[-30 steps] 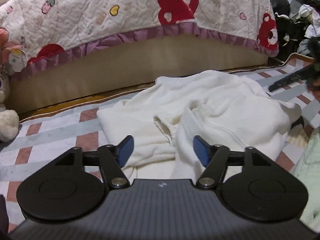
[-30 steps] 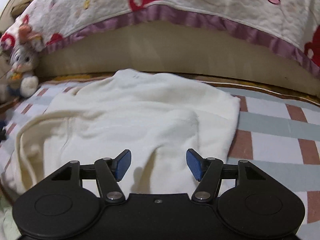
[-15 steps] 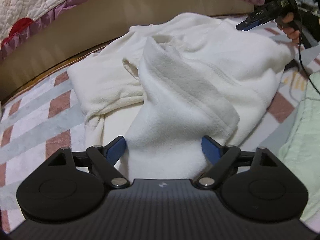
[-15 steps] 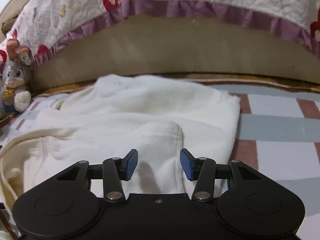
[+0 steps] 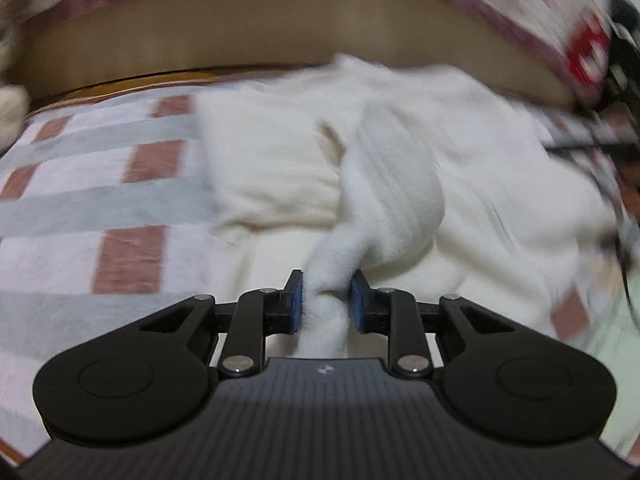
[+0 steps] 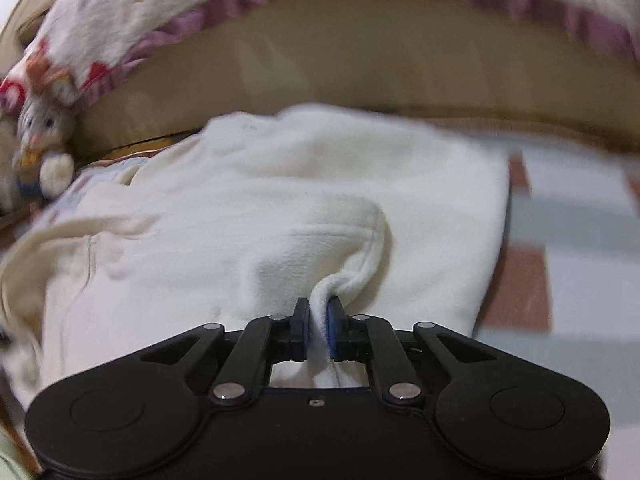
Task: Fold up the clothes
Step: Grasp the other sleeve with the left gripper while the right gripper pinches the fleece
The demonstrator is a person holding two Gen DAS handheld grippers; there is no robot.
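The garment [image 5: 400, 168] lies on the checked mat [image 5: 100, 200], filling the centre and right of the left wrist frame; bare mat stretches to its left. Behind both, across the top of the frame, runs the bed base [image 5: 280, 28] with a quilt [image 5: 560, 12] hanging over it. In the right wrist frame a stuffed toy [image 6: 40, 136] sits at the left edge, seemingly against the bed base, and mat shows at the right. A fold of garment sits between each gripper's fingers at lower centre.
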